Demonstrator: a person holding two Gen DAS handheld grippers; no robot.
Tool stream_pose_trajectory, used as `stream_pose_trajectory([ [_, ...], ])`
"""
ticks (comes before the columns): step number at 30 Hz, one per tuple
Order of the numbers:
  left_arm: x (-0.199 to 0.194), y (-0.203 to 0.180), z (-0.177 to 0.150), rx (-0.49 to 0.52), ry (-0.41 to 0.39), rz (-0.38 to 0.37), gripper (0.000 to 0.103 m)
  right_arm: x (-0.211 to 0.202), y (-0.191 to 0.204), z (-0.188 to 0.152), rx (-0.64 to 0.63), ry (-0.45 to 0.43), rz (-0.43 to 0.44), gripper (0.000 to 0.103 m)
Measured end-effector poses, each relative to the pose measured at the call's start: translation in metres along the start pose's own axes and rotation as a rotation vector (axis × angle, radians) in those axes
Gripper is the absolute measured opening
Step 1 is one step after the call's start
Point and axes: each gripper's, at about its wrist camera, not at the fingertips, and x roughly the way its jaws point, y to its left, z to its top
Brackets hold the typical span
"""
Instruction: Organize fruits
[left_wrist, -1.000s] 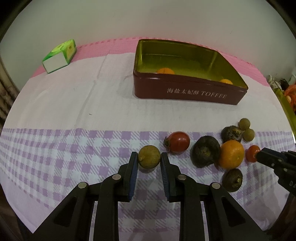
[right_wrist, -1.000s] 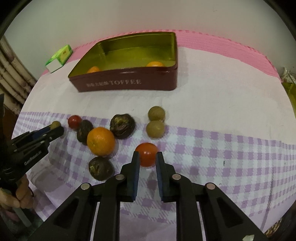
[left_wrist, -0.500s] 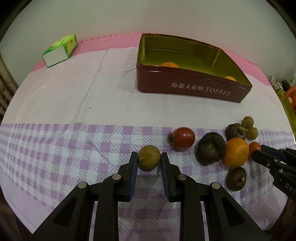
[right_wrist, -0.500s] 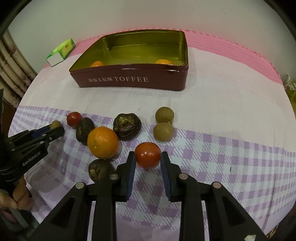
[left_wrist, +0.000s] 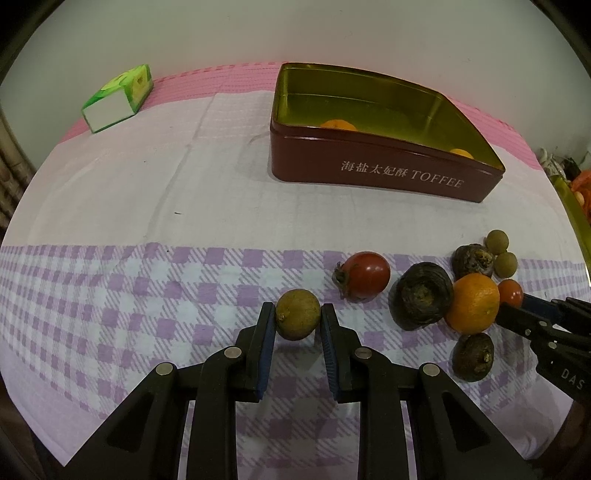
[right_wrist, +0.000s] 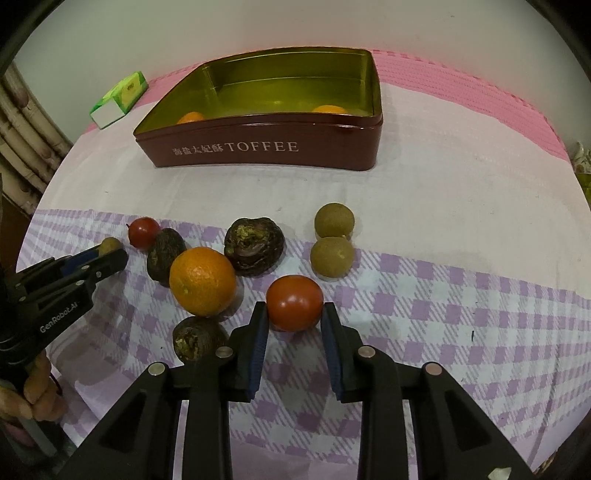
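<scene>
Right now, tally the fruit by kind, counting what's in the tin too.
Oranges: 3, of which 2 are in the tin
Red tomatoes: 2
Dark wrinkled fruits: 3
Small yellow-brown round fruits: 3
Total: 11

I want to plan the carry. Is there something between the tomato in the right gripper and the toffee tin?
Partly. A dark fruit and two longans lie between the tomato, held by the right gripper, and the tin. Lifted over them, nothing visible blocks it.
</scene>
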Motion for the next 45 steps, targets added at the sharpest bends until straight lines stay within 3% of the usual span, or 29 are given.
stream_pose_trajectory([
  [11,-0.011,0.003,0.012,-0.002,-0.029,-0.004,0.025,-0.019,-0.007,0.012,0.011,-0.044,0.000,0.026],
  [26,-0.028,0.006,0.076,0.009,-0.113,-0.009,0.025,-0.033,-0.007,0.076,-0.024,-0.113,-0.009,0.026],
  [38,0.005,-0.008,0.135,0.043,-0.104,-0.032,0.025,-0.011,-0.011,0.132,-0.047,-0.115,-0.033,0.026],
  [45,0.031,-0.016,0.149,0.050,-0.065,-0.041,0.025,0.009,-0.021,0.152,-0.024,-0.097,-0.037,0.026],
])
